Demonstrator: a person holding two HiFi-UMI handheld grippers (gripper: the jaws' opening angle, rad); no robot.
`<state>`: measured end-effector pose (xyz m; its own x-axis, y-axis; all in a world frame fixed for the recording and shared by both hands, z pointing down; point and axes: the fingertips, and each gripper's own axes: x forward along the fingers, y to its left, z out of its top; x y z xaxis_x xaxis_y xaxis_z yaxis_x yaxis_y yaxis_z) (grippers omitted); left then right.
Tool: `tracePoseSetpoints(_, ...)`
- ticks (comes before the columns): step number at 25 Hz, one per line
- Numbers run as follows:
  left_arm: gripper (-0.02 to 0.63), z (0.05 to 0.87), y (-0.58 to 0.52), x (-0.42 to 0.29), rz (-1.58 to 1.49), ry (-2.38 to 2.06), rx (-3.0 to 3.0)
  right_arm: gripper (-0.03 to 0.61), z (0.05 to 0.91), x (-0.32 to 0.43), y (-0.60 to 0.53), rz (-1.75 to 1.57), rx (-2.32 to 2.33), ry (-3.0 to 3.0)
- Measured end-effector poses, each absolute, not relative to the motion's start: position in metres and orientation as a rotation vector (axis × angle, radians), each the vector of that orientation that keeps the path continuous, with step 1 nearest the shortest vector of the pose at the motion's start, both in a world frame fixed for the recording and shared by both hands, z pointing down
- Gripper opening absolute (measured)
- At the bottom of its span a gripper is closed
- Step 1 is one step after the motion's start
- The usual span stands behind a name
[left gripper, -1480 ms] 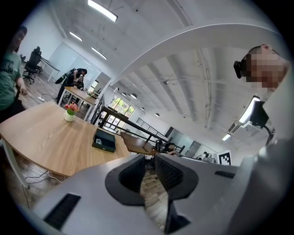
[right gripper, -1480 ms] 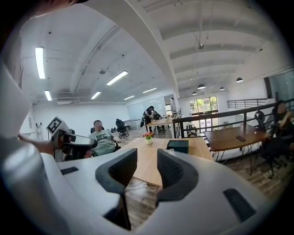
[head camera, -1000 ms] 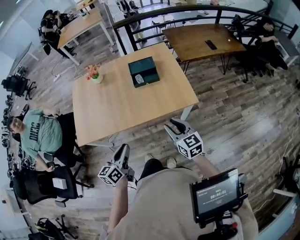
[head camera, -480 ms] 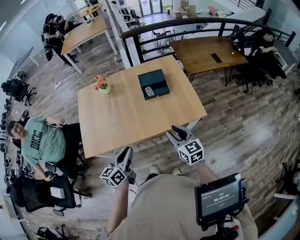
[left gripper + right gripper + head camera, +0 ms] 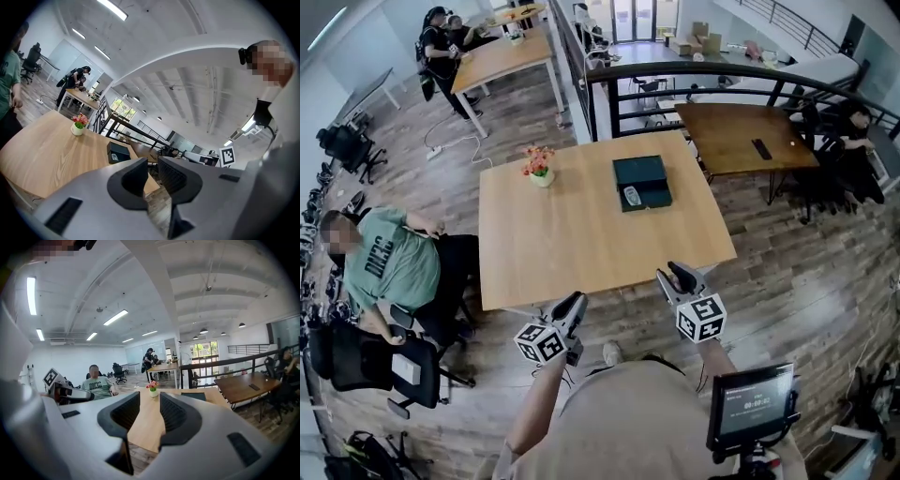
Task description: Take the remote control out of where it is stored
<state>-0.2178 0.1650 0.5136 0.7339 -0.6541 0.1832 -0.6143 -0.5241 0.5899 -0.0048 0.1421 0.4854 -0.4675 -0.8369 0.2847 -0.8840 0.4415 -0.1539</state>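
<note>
A dark green open box (image 5: 641, 182) sits on the far right part of the light wooden table (image 5: 581, 234). A pale remote control (image 5: 631, 196) lies inside it. My left gripper (image 5: 577, 302) hangs just short of the table's near edge, jaws shut and empty. My right gripper (image 5: 679, 272) hovers at the near right corner, also shut with nothing held. In the left gripper view the left gripper (image 5: 152, 173) points at the box (image 5: 118, 152) far ahead. The right gripper (image 5: 150, 411) faces along the tabletop, with the box (image 5: 193, 396) beyond it.
A small pot of pink flowers (image 5: 539, 167) stands at the table's far left. A person in a green shirt (image 5: 389, 267) sits left of the table beside a black chair (image 5: 366, 361). A black railing (image 5: 675, 84) and a darker table (image 5: 741, 136) lie behind.
Both grippers have moved forward, closer to the table's near edge. The table and box now sit nearer and more to the right in the head view. Jaws unchanged.
</note>
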Motion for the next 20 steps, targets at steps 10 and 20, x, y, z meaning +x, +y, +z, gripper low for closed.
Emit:
tracePoseSetpoints(10,0.071,0.516,0.152,-0.242,-0.154,-0.967,2.216,0.133,0.497,-0.033,0.128,0.433,1.457,-2.52)
tracePoseSetpoints(20,0.071,0.517,0.122,-0.212,-0.111,-1.002,2.212,0.133,0.499,-0.013,0.098,0.445,1.414,-2.553)
